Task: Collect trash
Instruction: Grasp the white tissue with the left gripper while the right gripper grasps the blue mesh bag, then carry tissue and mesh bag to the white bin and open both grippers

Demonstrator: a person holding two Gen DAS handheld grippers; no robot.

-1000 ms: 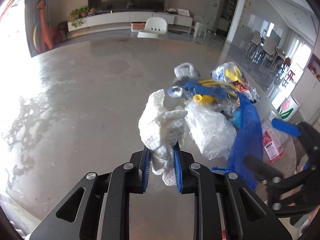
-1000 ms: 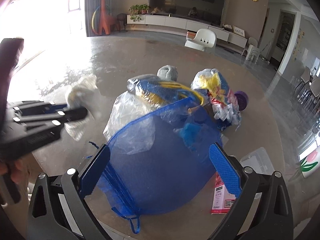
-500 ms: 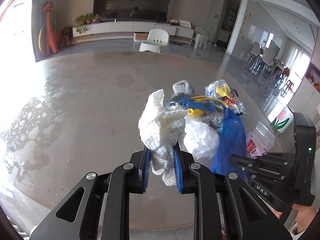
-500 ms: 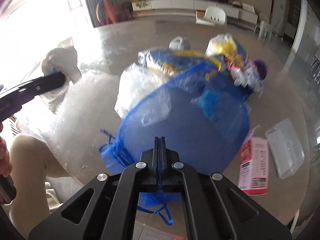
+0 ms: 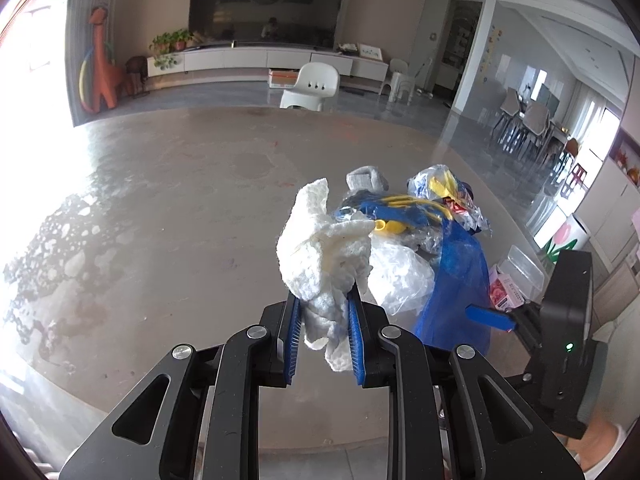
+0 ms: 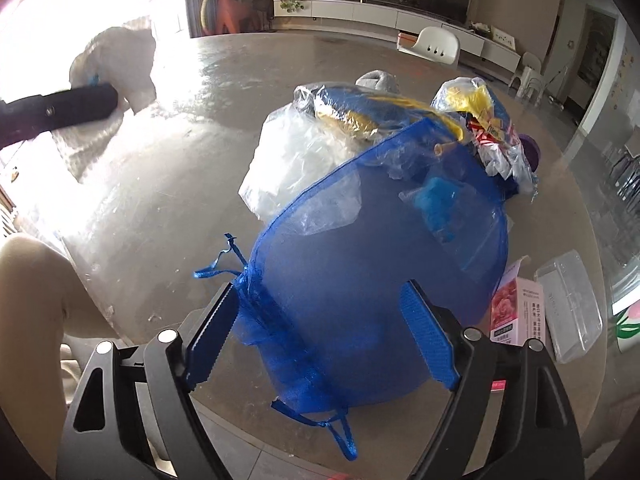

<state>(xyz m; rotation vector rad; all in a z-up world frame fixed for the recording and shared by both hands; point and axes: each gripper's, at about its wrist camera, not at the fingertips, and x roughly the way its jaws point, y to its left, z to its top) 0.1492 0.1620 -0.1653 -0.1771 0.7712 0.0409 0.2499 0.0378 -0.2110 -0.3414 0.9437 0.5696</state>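
Note:
My left gripper (image 5: 323, 312) is shut on a crumpled white paper towel (image 5: 324, 256) and holds it above the table, left of the bag. A blue mesh drawstring bag (image 6: 380, 272) lies on the table, with clear plastic (image 6: 292, 160) and yellow and blue wrappers (image 6: 360, 116) at its mouth. My right gripper (image 6: 320, 336) is open, its blue pads on either side of the bag's near end, by the drawstring (image 6: 224, 260). The left gripper and towel show at the far left of the right wrist view (image 6: 116, 64).
A pink carton (image 6: 516, 312) and a clear plastic lid (image 6: 568, 304) lie right of the bag. A grey object (image 6: 380, 78) and a purple cap (image 6: 530, 148) lie behind it. The round table's front edge (image 6: 248, 432) is close. My knee (image 6: 32, 280) is at left.
My right gripper was shut half a second ago and has opened around the bag's near end. The left gripper has risen slightly, still holding the towel.

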